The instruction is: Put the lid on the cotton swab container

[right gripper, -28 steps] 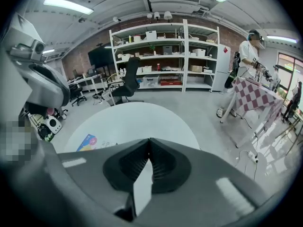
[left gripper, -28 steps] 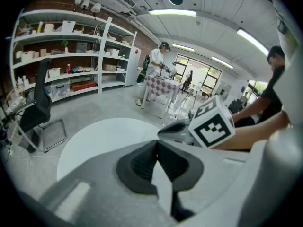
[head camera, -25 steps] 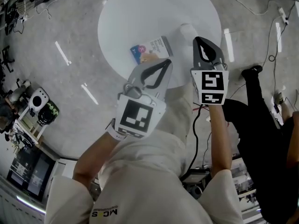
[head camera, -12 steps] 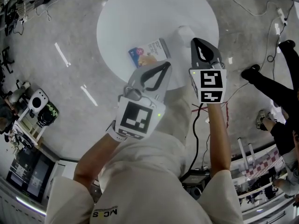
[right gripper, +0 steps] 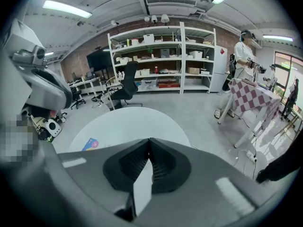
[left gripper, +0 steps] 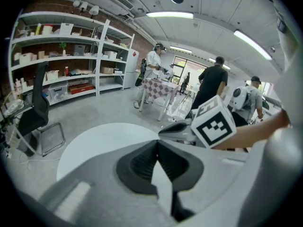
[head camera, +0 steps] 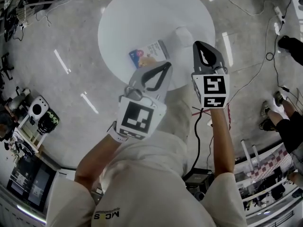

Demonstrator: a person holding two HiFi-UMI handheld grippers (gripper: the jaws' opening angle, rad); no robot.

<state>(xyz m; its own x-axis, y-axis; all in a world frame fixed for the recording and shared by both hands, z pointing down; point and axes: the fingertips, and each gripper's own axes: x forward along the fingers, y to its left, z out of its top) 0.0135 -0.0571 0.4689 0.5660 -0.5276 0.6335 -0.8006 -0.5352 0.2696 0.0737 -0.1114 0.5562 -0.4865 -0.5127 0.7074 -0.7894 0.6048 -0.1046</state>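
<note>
White round counter [head camera: 142,18] carries the blue-labelled swab pack [head camera: 147,52] just beyond the left gripper [head camera: 168,65], and a white round piece [head camera: 182,33] near the right gripper [head camera: 199,43]. Left gripper view: jaws pressed together, empty. Right gripper view: likewise, with the pack low at left.

I hold both forearms stretched out before me, my left gripper [head camera: 166,66] slanting forward and to the right, my right gripper [head camera: 200,46] pointing almost straight ahead just beside it and a little further out, each with its jaws pressed tip to tip, nothing between them.
</note>
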